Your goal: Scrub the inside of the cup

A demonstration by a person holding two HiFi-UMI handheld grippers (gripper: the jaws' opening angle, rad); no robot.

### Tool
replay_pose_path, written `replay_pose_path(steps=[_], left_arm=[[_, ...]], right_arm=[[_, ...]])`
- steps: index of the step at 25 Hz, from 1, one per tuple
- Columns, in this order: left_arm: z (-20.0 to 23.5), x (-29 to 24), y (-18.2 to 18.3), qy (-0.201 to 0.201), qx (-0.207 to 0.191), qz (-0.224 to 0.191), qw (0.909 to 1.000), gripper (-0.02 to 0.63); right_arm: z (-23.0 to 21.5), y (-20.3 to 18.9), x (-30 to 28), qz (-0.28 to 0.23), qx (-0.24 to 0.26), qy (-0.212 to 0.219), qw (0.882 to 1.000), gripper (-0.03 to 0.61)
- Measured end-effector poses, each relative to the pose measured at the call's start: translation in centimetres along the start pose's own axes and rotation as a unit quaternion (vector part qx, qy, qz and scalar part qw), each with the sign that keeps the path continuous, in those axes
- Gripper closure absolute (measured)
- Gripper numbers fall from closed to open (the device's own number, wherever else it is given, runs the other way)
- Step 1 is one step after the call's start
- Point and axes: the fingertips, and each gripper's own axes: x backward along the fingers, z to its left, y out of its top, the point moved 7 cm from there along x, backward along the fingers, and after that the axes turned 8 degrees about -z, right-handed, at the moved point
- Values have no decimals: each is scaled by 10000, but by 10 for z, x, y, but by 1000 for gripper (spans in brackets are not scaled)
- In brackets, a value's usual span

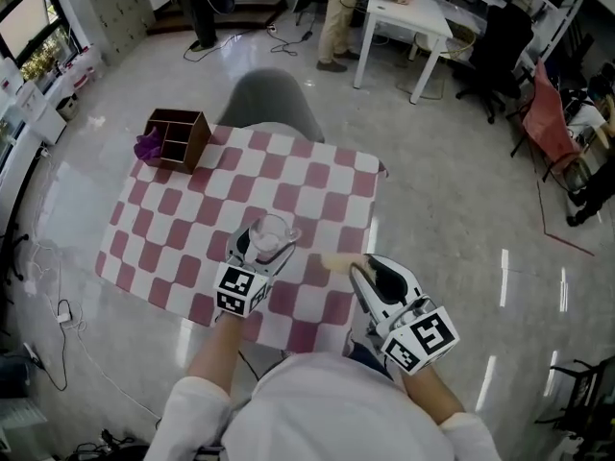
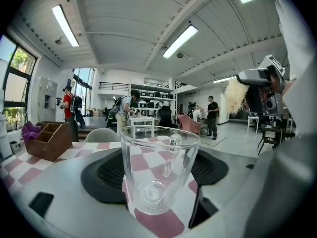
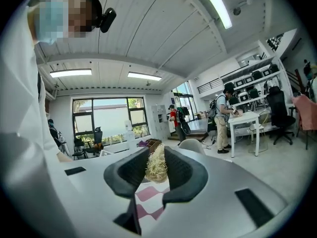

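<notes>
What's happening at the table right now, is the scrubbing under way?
A person works with a gripper in each hand over a pink-and-white checked tablecloth. The left gripper is closed on a clear glass cup with a handle and holds it upright. The right gripper grips a straw-coloured fibrous scrubber, which sits to the right of the cup, outside it. Nothing is inside the cup at this moment, so the scrubbing is not under way.
</notes>
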Motion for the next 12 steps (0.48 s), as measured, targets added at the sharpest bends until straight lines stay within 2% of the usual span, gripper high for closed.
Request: replay_pose_path(steps=[5, 12], left_arm=[[9, -12, -28, 65, 209, 173, 9996, 244], [12, -20, -50, 180, 399, 284, 9986, 244]], right_arm=[[-2, -7, 11, 93, -8, -287, 9995, 469], [1, -11, 13, 167, -19, -295, 9994, 469]])
